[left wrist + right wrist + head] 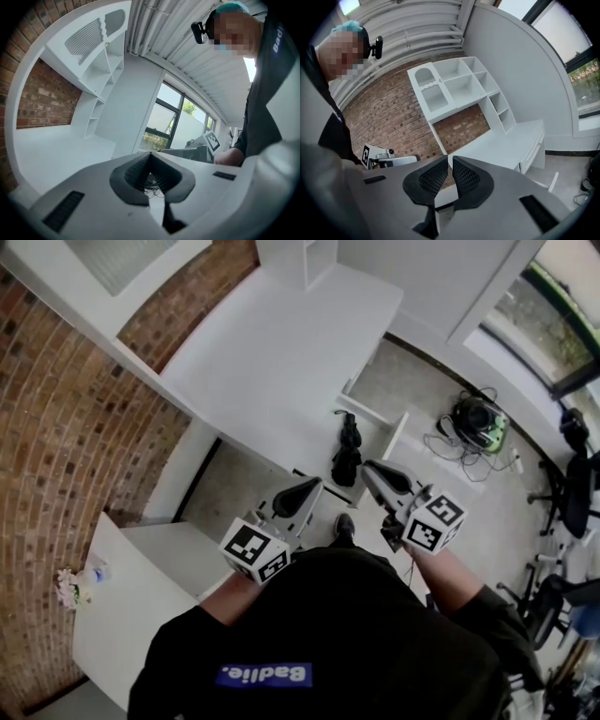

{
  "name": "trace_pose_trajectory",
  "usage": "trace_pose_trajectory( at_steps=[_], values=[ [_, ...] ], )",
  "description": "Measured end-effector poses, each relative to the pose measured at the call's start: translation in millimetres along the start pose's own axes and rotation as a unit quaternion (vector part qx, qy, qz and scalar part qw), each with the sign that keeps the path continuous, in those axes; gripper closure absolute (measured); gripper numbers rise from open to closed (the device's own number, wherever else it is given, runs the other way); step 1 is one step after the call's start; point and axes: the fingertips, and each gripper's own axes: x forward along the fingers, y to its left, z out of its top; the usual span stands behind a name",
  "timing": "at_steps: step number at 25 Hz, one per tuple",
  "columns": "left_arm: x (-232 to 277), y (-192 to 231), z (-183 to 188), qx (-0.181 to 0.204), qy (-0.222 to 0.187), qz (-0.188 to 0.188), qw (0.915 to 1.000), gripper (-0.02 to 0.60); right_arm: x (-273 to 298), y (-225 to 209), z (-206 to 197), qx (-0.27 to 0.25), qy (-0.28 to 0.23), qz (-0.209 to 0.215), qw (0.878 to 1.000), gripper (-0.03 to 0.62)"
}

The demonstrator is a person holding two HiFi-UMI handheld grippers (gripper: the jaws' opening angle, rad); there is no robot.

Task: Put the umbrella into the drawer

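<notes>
So both grippers are up in front of the person's chest and neither has anything in it. The left gripper has its jaws together, pads meeting at the tips. In the left gripper view you only see a bit of floor cable through the hollow behind them. The right gripper is basically closed too. Its own view shows just a thin slit between the ribbed pads and nothing in it.

The umbrella, black and folded up, is lying in the open drawer under the white desk. It's just ahead of the two gripper tips, roughly between them and a bit nearer the right one, and neither is touching it.

The marker cubes sit at the back of each tool, left and right, right against the black shirt. Off past the right gripper there's a green and black device with a tangle of cables on the floor, and an office chair further out that way. The brick wall is on the left gripper's side. The right gripper view looks at a white shelf unit on the desk.
</notes>
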Motion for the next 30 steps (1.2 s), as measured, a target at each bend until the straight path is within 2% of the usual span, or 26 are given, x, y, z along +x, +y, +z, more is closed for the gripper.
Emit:
trace_pose_trajectory(
  at_steps=[6, 22, 30],
  values=[
    [-7, -9, 5, 0.009, 0.003, -0.023, 0.9997, 0.580, -8, 24, 1, -0.028, -0.007, 0.005, 1.000, 0.559],
    [-21, -16, 3, 0.008, -0.003, -0.030, 0.9995, 0.580, -15, 49, -3, -0.060, -0.011, 0.004, 0.998, 0.563],
    [-20, -20, 3, 0.009, -0.005, -0.028, 0.9996, 0.580, -18, 49, -6, -0.065, -0.007, 0.004, 0.998, 0.563]
  ],
)
